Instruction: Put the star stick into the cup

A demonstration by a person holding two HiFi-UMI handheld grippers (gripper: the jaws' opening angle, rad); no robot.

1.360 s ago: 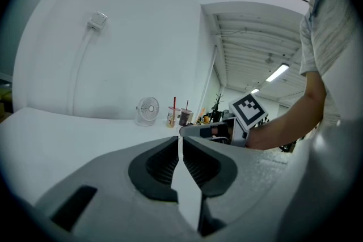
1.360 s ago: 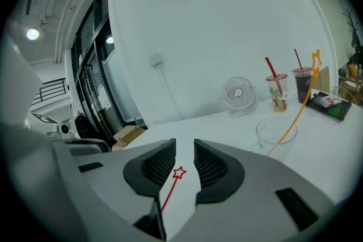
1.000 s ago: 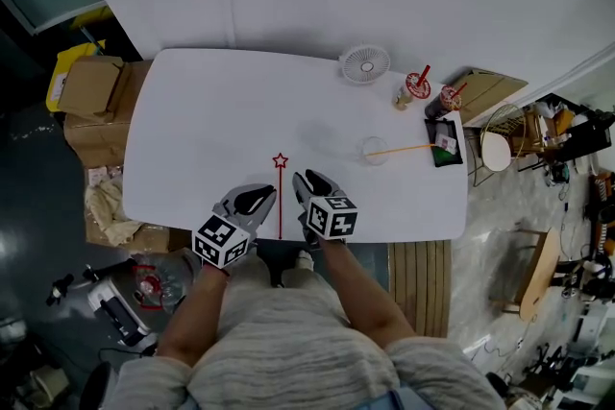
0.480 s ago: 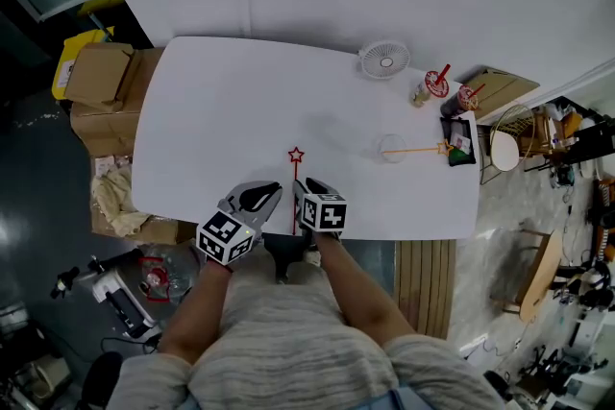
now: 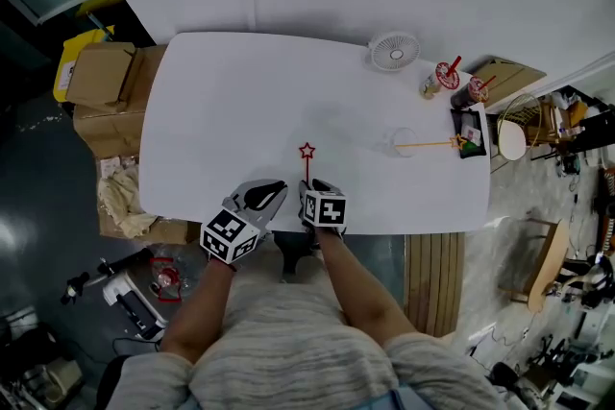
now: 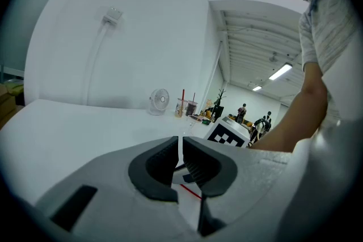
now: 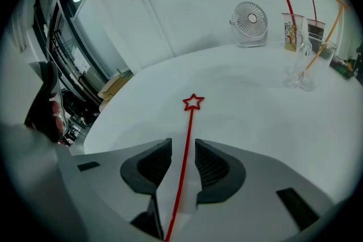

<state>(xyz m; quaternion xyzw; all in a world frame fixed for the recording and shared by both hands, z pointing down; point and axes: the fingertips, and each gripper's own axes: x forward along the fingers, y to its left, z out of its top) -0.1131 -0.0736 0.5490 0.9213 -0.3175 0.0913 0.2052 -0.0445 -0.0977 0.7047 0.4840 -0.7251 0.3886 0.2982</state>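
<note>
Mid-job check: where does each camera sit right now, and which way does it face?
Head view: on the person's head, looking steeply down on the white table; both forearms, left gripper and right gripper show.
Left gripper view: rides the left gripper, faces across the table toward the fan; its nearly closed jaws and the person's arm show.
Right gripper view: rides the right gripper, faces along the star stick lying between its open jaws, cup ahead right.
Shared: all three show the fan.

- The star stick is seen between the parted jaws of the right gripper.
- A clear cup is seen well apart on the table.
</note>
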